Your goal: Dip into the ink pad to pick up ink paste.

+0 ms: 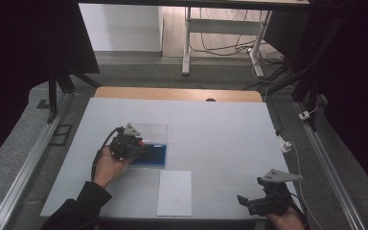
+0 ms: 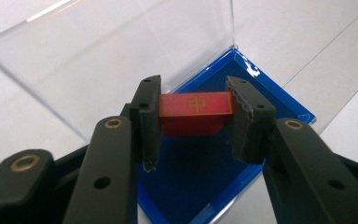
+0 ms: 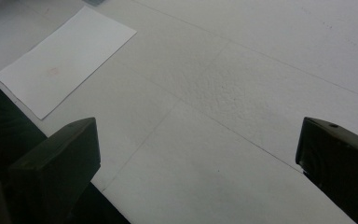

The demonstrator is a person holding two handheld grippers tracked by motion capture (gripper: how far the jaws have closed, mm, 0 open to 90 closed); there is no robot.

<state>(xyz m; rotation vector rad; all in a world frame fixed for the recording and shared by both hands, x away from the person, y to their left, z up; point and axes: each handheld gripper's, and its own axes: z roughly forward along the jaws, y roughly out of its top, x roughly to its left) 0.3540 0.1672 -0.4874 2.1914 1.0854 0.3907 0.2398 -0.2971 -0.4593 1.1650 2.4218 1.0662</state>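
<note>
A small red block [image 2: 195, 110] with a gold mark on top sits between the two pads of my left gripper [image 2: 195, 126], which is shut on it. The block hangs over a blue tray [image 2: 261, 91] whose clear lid [image 2: 112, 60] stands open behind it. From above, the left gripper [image 1: 136, 146] is at the left edge of the blue tray [image 1: 154, 155], with the clear lid [image 1: 153, 132] behind. My right gripper [image 1: 249, 203] rests near the table's front right corner, jaws wide apart with nothing between them; its fingers [image 3: 60, 163] frame bare table.
A white sheet of paper [image 1: 175, 192] lies near the front edge of the table, also in the right gripper view [image 3: 63, 56]. The white table top [image 1: 211, 129] is bordered by a wooden strip at the back. Metal rails run along both sides.
</note>
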